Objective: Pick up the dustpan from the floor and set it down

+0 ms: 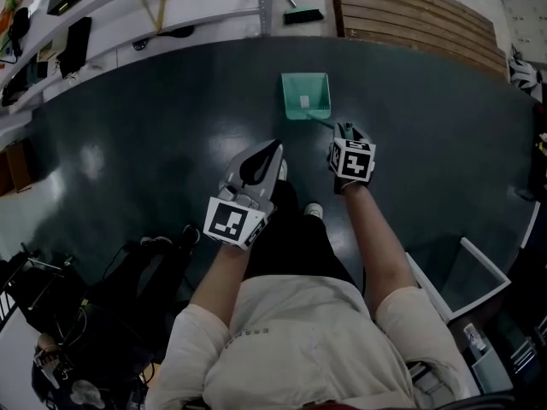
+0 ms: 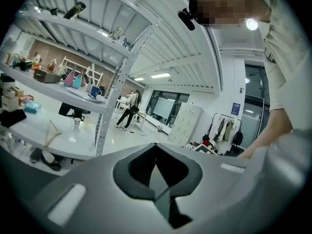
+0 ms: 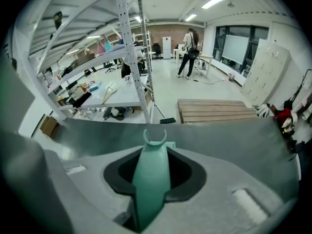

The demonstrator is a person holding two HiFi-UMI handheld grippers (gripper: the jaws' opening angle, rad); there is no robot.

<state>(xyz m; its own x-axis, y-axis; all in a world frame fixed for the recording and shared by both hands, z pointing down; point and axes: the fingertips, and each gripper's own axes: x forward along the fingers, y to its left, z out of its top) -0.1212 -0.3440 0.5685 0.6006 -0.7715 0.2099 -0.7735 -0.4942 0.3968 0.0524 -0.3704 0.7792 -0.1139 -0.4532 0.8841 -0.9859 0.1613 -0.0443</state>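
The teal dustpan (image 1: 305, 95) lies on the dark floor in front of me in the head view, its thin handle running back to my right gripper (image 1: 345, 132). In the right gripper view the teal handle (image 3: 152, 179) passes up between the jaws, its forked end showing past the right gripper (image 3: 155, 147), which is shut on it and points steeply down. My left gripper (image 1: 270, 152) hangs beside it to the left, above my legs, away from the dustpan. In the left gripper view the left gripper (image 2: 156, 162) has its jaws together with nothing between them.
A metal shelf rack (image 1: 128, 7) runs along the far left, with a dark brush (image 1: 303, 14) on the pale floor behind the dustpan. A slatted wooden pallet (image 1: 410, 11) lies far right. A white frame (image 1: 479, 272) stands at my right, a black bag (image 1: 128, 289) at my left.
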